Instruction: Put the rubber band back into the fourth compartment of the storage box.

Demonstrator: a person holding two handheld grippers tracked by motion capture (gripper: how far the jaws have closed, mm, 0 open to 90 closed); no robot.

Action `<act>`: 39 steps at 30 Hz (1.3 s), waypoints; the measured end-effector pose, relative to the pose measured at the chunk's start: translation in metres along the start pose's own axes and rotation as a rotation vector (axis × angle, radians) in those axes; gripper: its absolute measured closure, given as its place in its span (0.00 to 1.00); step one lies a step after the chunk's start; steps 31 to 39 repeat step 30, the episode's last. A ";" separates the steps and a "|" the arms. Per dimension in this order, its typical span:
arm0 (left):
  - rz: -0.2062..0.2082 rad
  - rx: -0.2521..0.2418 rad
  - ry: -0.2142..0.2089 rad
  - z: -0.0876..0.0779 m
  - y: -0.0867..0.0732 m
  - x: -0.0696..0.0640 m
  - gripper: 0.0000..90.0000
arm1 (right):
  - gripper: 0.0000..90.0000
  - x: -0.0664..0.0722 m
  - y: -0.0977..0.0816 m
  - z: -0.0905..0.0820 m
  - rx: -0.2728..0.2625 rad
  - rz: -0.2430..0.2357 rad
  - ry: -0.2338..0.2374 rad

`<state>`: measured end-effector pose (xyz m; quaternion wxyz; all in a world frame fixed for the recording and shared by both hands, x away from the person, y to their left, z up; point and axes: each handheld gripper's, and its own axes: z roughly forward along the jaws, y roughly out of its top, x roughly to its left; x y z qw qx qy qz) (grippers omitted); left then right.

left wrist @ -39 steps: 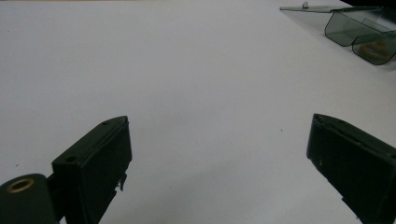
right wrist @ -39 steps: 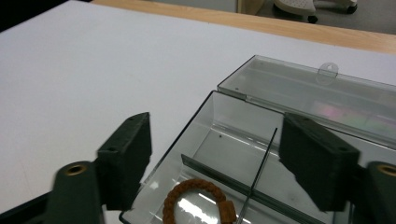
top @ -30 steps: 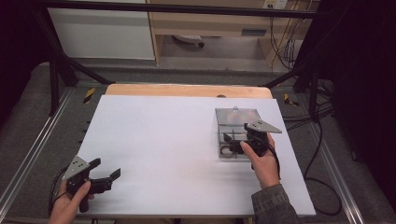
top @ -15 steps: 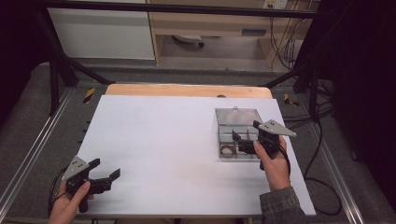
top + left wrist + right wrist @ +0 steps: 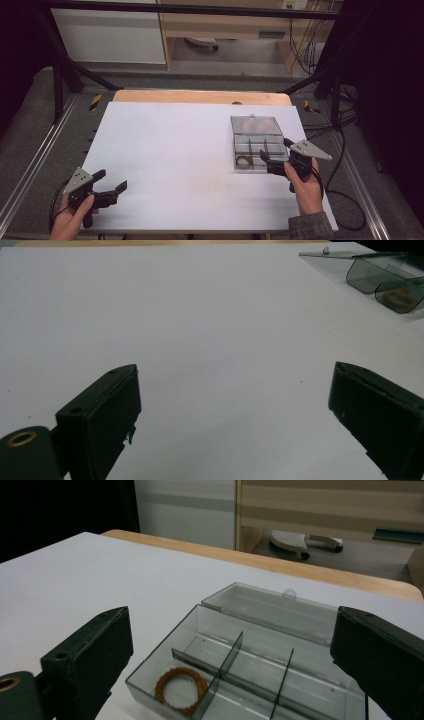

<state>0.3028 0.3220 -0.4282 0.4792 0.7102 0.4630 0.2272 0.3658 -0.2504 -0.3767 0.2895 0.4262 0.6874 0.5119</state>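
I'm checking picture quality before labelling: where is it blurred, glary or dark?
High view: soft overall, white table evenly lit, surroundings dark, pale sheen on the box lid. Left gripper view: near jaws blurred, clear box small and hazy. Right gripper view: bracelet and dividers fairly sharp, jaws soft.

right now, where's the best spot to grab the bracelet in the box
The bracelet lies flat in a corner compartment of the open box. Probably come straight down from above with the right gripper, one jaw inside the ring and one outside, pinching its beaded band; the walls and divider block a sideways approach.
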 end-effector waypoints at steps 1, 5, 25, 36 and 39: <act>0.003 0.000 -0.002 0.000 0.000 0.000 0.07 | 0.04 -0.001 -0.004 -0.003 0.001 0.005 -0.001; 0.021 -0.008 -0.009 -0.001 0.000 -0.001 0.06 | 0.03 -0.007 -0.018 -0.014 -0.002 0.017 -0.027; 0.019 -0.047 -0.013 -0.005 0.002 -0.002 0.06 | 0.03 -0.010 -0.061 -0.029 0.079 0.032 -0.069; 0.026 -0.046 -0.015 -0.004 0.003 -0.002 0.06 | 0.03 -0.010 -0.070 -0.022 0.110 0.076 -0.060; 0.026 -0.046 -0.015 -0.004 0.003 -0.002 0.06 | 0.03 -0.010 -0.070 -0.022 0.110 0.076 -0.060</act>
